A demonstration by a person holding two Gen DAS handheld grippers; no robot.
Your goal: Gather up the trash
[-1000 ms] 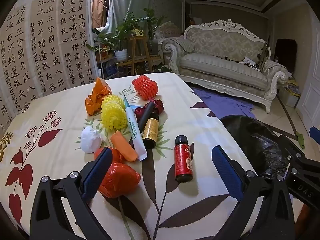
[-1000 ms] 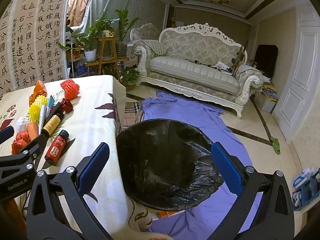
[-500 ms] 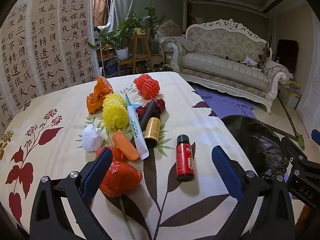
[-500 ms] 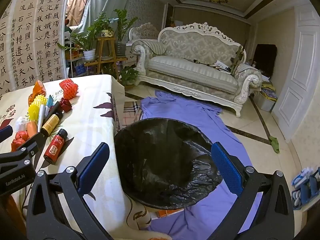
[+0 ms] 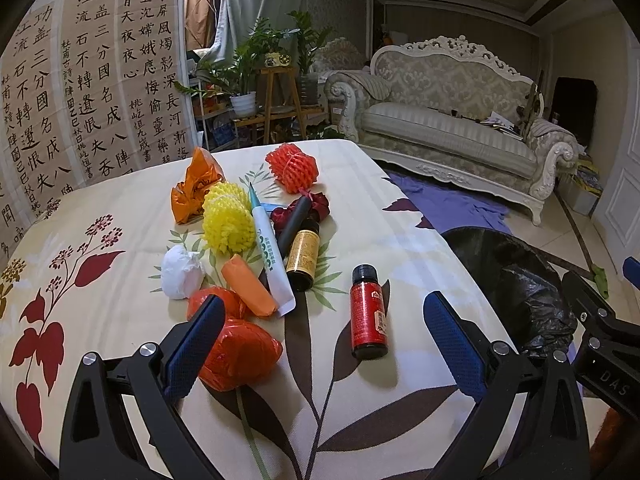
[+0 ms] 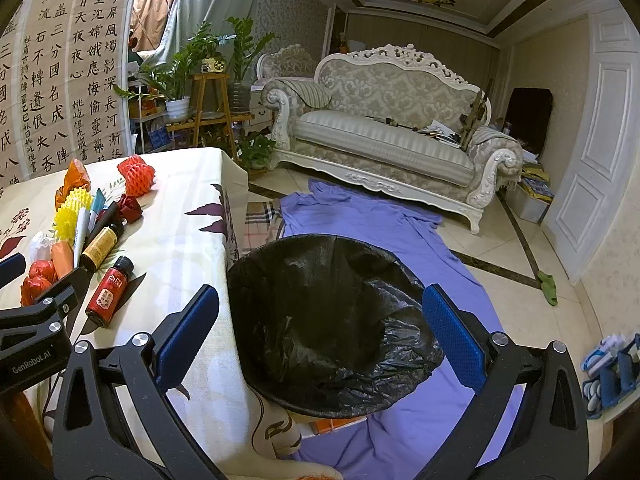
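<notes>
The task looks to be at its very beginning. The round bin lined with a black plastic bag stands on the floor just beside the right edge of the counter covered with a cream cloth with red and brown leaves, and I see nothing inside the bag, though its bottom is dark and I cannot be sure. All the trash lies on the counter, so everything is left to do.

The left tongs are wide apart and hold nothing; they hang above the near part of the counter. The right tongs are also wide apart and empty, above the bin.

Counted from the left wrist view, the trash is:
- one red bottle with a black cap, lying alone, nearest to the right edge;
- one brown bottle with a gold label;
- one white tube with green print;
- one black stick-shaped thing;
- one yellow foam net and one red foam net;
- one crumpled orange wrapper;
- one white paper ball;
- one pale orange roll;
- two shiny red-orange crumpled bags, touching each other at the near side;
- one dark red crumpled piece.

A blue bit shows behind the tube; I cannot tell what it is.
</notes>
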